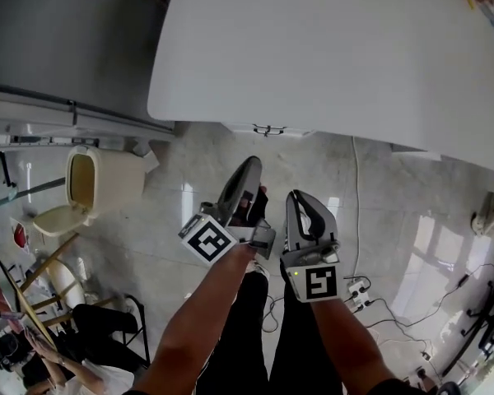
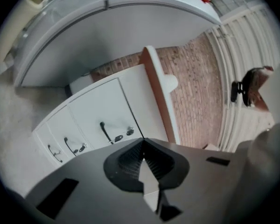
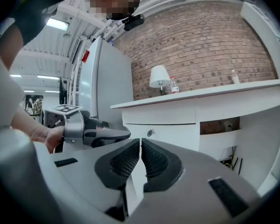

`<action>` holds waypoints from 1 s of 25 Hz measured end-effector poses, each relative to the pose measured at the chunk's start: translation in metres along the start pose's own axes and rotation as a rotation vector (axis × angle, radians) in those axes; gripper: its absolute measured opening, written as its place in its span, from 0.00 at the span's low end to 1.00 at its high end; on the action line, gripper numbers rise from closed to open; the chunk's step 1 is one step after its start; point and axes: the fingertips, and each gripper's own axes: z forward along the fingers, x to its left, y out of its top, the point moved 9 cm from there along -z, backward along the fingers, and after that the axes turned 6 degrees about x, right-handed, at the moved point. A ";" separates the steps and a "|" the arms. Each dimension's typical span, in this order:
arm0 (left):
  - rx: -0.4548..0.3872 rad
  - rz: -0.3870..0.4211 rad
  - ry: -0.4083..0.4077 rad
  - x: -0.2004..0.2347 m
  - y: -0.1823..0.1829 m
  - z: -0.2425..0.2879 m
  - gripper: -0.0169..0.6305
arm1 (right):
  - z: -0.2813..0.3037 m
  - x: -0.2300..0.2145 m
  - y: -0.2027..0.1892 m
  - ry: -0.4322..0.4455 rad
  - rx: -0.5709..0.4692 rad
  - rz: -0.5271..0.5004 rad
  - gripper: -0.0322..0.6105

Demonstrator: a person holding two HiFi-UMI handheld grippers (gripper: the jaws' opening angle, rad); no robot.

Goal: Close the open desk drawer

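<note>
The white desk [image 1: 329, 48] fills the top of the head view, and a drawer handle [image 1: 267, 129] shows just under its front edge. In the left gripper view the stack of white drawers [image 2: 98, 120] with dark handles appears tilted, its fronts level with each other. My left gripper [image 1: 249, 167] is shut with nothing in it, in the air short of the desk. My right gripper [image 1: 296, 197] hangs beside it, also shut and empty. In the right gripper view the drawer fronts [image 3: 163, 118] lie ahead, with the left gripper [image 3: 126, 134] at the left.
A beige bin [image 1: 95, 179] with its lid open stands on the marble floor at the left. A power strip and cables [image 1: 358, 290] lie at the right. A person crouches at the lower left [image 1: 49, 352]. A lamp [image 3: 159, 76] sits on the desk.
</note>
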 end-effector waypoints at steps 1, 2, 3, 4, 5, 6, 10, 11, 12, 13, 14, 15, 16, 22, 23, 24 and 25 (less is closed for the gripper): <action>0.024 0.084 0.003 -0.012 0.005 -0.007 0.04 | -0.003 0.005 0.006 0.001 0.000 -0.003 0.10; 0.046 0.159 0.011 -0.024 0.009 -0.015 0.04 | -0.006 0.010 0.013 0.003 0.002 -0.009 0.10; 0.065 0.220 0.023 -0.035 0.012 -0.025 0.04 | -0.011 0.015 0.021 0.008 0.006 -0.019 0.10; 0.078 0.266 0.039 -0.046 0.014 -0.035 0.04 | -0.017 0.019 0.029 0.013 0.009 -0.032 0.10; 0.088 0.304 0.053 -0.056 0.017 -0.045 0.04 | -0.023 0.023 0.038 0.018 0.010 -0.046 0.10; 0.094 0.341 0.066 -0.066 0.020 -0.053 0.04 | -0.028 0.025 0.047 0.022 0.011 -0.060 0.10; 0.117 0.530 0.079 -0.112 0.038 -0.068 0.04 | -0.043 0.027 0.085 0.025 0.003 -0.092 0.10; 0.123 0.575 0.078 -0.125 0.042 -0.072 0.04 | -0.048 0.028 0.094 0.023 0.009 -0.097 0.10; 0.129 0.616 0.076 -0.138 0.047 -0.075 0.04 | -0.053 0.031 0.103 0.019 0.014 -0.101 0.10; 0.134 0.656 0.074 -0.150 0.050 -0.079 0.04 | -0.058 0.034 0.112 0.017 0.018 -0.108 0.10; 0.138 0.694 0.073 -0.161 0.054 -0.083 0.04 | -0.063 0.037 0.120 0.017 0.022 -0.118 0.10; 0.139 0.728 0.077 -0.172 0.058 -0.088 0.04 | -0.068 0.041 0.128 0.019 0.025 -0.132 0.10; 0.138 0.751 0.086 -0.182 0.063 -0.094 0.04 | -0.073 0.046 0.136 0.022 0.028 -0.146 0.10; 0.122 0.778 0.194 -0.227 0.100 -0.131 0.04 | -0.100 0.074 0.199 -0.008 0.035 -0.161 0.10; 0.128 0.802 0.203 -0.235 0.100 -0.137 0.04 | -0.107 0.077 0.209 -0.017 0.040 -0.167 0.10; 0.137 0.823 0.205 -0.242 0.098 -0.143 0.04 | -0.115 0.080 0.218 -0.028 0.045 -0.176 0.10; 0.145 0.837 0.200 -0.249 0.095 -0.148 0.04 | -0.123 0.082 0.226 -0.037 0.047 -0.186 0.10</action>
